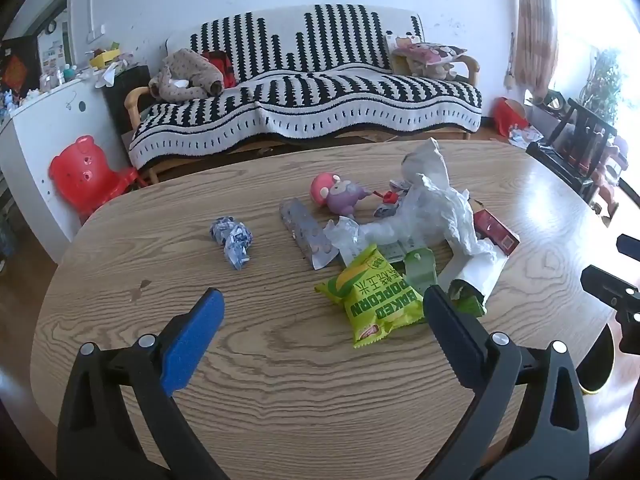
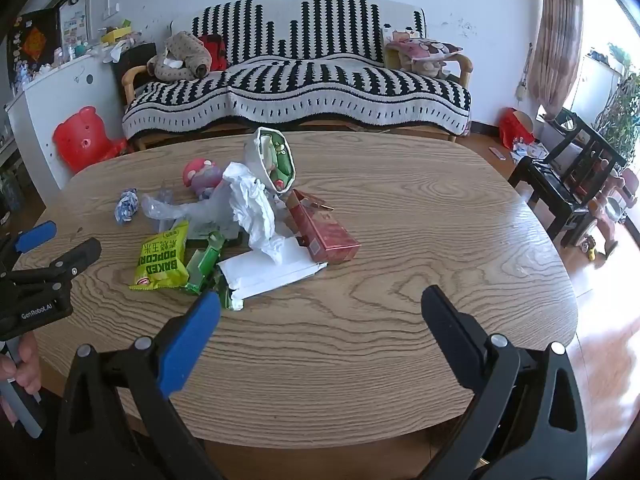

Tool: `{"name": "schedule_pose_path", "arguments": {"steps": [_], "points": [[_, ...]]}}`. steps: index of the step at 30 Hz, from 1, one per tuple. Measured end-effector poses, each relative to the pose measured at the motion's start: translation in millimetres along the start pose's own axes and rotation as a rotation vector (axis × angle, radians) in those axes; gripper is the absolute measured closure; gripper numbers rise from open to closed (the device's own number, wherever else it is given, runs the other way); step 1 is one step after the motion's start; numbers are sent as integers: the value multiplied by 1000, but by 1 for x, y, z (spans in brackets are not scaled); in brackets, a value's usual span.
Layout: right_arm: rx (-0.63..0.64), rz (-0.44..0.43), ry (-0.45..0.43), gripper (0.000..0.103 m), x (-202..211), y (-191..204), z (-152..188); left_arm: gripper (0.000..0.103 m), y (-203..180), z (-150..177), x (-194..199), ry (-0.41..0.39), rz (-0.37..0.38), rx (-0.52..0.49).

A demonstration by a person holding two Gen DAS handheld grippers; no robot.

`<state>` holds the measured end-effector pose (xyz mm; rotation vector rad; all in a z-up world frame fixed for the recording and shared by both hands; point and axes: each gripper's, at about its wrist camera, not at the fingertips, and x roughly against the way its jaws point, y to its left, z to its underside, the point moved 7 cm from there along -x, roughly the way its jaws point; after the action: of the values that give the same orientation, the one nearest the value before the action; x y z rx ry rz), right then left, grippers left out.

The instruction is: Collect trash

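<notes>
Crumpled wrappers, green popcorn bag (image 1: 370,292), red carton (image 2: 325,232) piled together.

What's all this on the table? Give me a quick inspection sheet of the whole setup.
Surface: wooden table, small dark stain near its left edge.
Job's things: popcorn bag, red box, white tissue, crumpled blue wrapper, white envelope, all loose.
Clutter: pink toy among the trash.
Grippers: left claw and right claw both open, holding nothing.
Cables: nothing seen.
Surroundings: striped sofa, red chair.
</notes>
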<state>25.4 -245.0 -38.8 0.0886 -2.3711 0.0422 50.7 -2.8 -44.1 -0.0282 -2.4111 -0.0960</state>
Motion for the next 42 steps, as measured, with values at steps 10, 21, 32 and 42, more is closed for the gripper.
{"name": "schedule_pose_path", "arguments": {"steps": [10,21,32,42], "points": [[0,2,0,6,0,0,0,6,-3,-2,0,0,0,-3],[1,0,0,6,1,-1,0,6,-4,-2,-1,0,0,-2],[0,0,-1,6,1,-1,0,6,-9,-2,2,3,2,-4],[0,-1,-1,6,1,-1,0,6,-8,-1,2,5,2,-2]]}}
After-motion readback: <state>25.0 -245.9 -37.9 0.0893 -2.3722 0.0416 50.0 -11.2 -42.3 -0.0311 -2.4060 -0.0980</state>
